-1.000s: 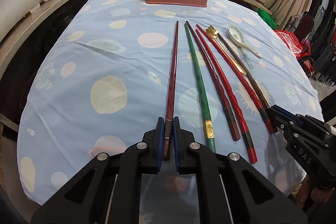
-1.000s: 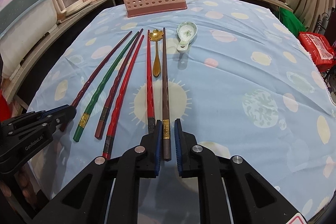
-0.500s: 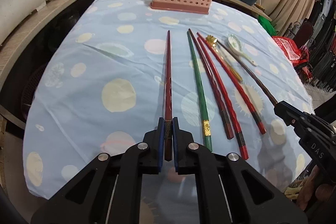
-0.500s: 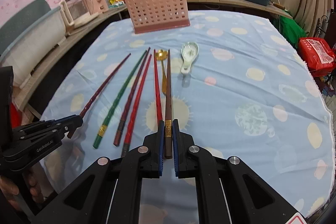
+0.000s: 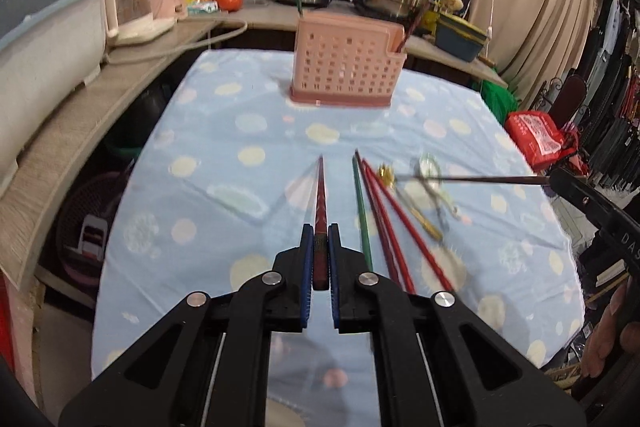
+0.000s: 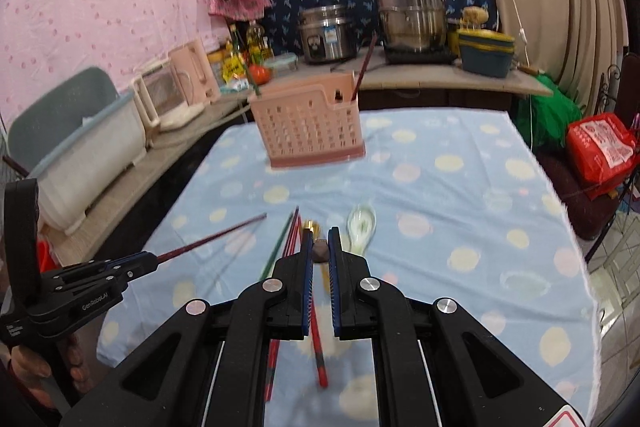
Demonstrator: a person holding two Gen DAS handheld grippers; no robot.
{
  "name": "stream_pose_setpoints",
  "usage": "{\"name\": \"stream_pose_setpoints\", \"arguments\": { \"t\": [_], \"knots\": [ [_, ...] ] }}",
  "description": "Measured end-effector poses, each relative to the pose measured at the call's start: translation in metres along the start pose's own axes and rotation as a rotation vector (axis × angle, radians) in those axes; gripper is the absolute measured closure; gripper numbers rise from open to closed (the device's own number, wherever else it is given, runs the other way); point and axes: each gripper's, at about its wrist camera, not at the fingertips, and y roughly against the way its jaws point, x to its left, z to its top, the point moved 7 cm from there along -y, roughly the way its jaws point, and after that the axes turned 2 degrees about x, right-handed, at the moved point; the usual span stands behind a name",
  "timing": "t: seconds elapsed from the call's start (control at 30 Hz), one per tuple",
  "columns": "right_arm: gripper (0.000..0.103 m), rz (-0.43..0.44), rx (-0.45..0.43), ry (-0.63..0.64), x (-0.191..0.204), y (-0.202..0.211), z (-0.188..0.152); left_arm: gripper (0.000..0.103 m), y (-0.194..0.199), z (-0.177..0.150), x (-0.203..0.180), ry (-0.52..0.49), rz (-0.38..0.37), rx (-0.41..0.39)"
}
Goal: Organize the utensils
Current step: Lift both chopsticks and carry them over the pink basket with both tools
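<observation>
My left gripper [image 5: 319, 251] is shut on a dark red chopstick [image 5: 320, 203] and holds it above the table, pointing at the pink utensil basket [image 5: 346, 69]. My right gripper [image 6: 319, 247] is shut on a brown chopstick [image 6: 320, 251], seen end-on; it also shows in the left wrist view [image 5: 472, 179] as a thin raised stick. A green chopstick [image 5: 362, 211], several red chopsticks [image 5: 404, 227], a gold spoon [image 5: 416, 213] and a white ceramic spoon [image 6: 362, 225] lie on the blue dotted cloth [image 5: 248, 155].
The basket [image 6: 308, 125] stands at the table's far end and holds a few sticks. Behind it a counter carries steel pots [image 6: 412, 15], bottles and a pink kettle [image 6: 192, 75]. A red bag [image 6: 600, 151] sits off the right edge.
Both grippers have lifted their chopsticks off the cloth and tilted up, so the views now look toward the basket and counter. The other utensils have not moved.
</observation>
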Motion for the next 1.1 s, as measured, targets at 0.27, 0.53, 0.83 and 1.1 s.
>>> {"name": "stream_pose_setpoints", "arguments": {
  "t": [0.27,0.53,0.83,1.1],
  "knots": [
    [0.096,0.021,-0.08,0.014,-0.004,-0.004,0.069,0.096,0.014,0.079,-0.004,-0.028,0.008,-0.136],
    [0.096,0.06,-0.159,0.02,-0.001,-0.019,0.15,0.096,0.021,0.164,-0.011,-0.027,-0.026,-0.246],
    [0.096,0.093,-0.305,-0.03,0.003,-0.041,0.26,0.096,0.04,0.277,-0.03,-0.035,-0.05,-0.431],
    [0.096,0.081,-0.333,-0.06,0.004,-0.099,0.304,0.096,0.005,0.338,-0.032,0.005,-0.062,-0.505]
  ]
}}
